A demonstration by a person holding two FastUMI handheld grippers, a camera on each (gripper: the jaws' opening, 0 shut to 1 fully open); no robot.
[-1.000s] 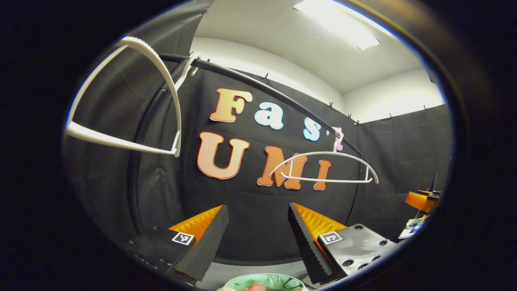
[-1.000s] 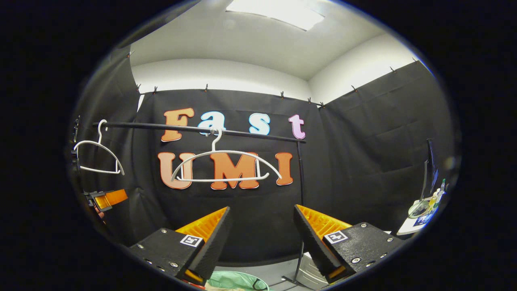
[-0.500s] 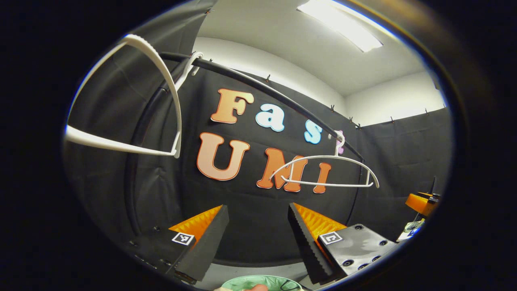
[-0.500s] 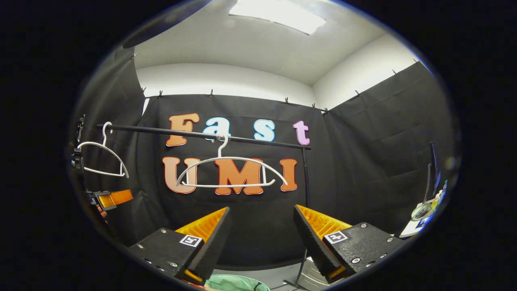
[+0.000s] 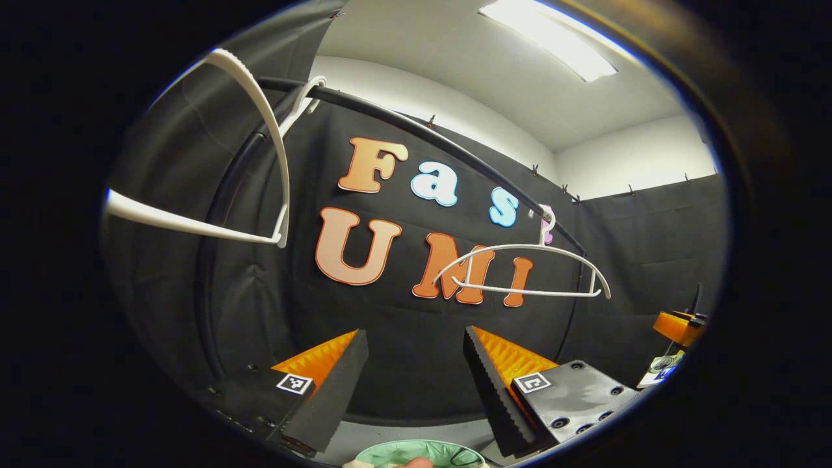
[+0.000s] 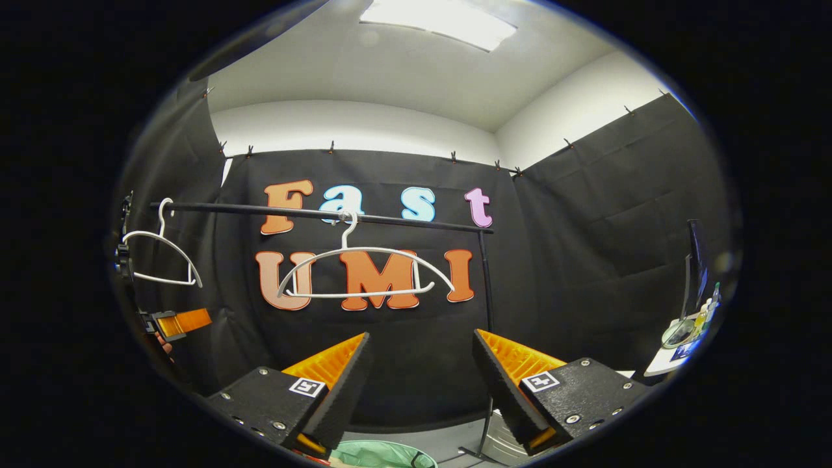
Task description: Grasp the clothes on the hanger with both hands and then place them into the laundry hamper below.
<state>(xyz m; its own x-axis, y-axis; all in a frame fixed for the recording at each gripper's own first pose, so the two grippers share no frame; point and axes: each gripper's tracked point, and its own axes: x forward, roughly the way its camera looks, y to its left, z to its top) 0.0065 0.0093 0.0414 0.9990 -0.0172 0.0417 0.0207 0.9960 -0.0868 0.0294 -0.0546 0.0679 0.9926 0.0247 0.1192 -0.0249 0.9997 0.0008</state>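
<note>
Black cloth wall (image 6: 585,247); both hand-held grippers (image 5: 416,377) (image 6: 419,377) gape, ridged wedge pads empty.

Smooth white plastic hangers (image 6: 364,270)

Black cloth (image 6: 585,260) drapes the booth on all sides, clipped along its top edge. Above it runs a white wall (image 6: 351,123) and a white ceiling (image 5: 455,71) with one bright light panel (image 6: 439,16). The floor (image 6: 448,442) is pale grey. At far right a white surface (image 6: 669,357) carries bottles and small clutter.
</note>
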